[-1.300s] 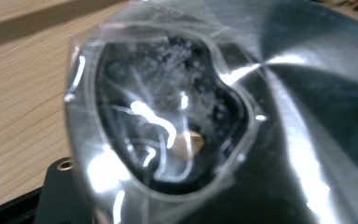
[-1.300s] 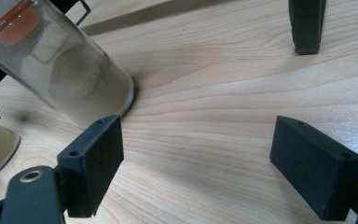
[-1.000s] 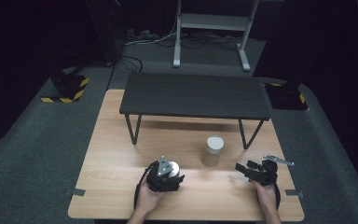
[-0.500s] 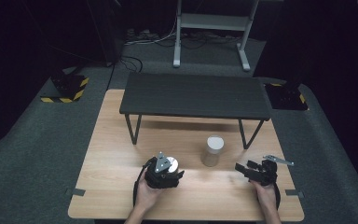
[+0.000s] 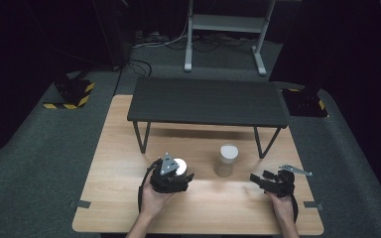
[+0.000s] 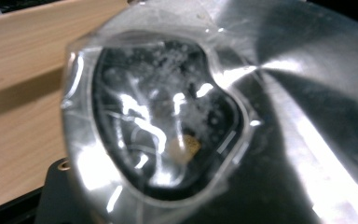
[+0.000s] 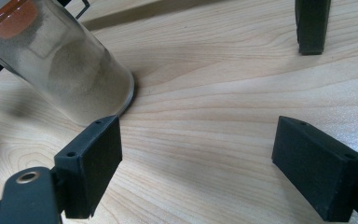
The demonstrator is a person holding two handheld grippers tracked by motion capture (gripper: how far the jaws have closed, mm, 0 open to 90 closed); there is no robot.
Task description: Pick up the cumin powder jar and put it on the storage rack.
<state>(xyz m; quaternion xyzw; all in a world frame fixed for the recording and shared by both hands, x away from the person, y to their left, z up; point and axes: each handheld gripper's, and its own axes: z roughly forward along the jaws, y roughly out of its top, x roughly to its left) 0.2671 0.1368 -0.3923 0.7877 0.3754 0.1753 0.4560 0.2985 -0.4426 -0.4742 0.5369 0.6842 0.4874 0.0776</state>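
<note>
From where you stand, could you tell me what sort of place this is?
Probably a lab or recording studio: a bare wooden table with a low black shelf, dark curtained surroundings, and hazard-taped floor mounts.

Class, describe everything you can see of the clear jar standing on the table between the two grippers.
The clear jar is a see-through cylinder, mostly filled with pale sandy powder, with a whitish top. It stands upright on the wooden table, before the black shelf's right leg. Nothing touches it; the right gripper is open beside it.
</note>
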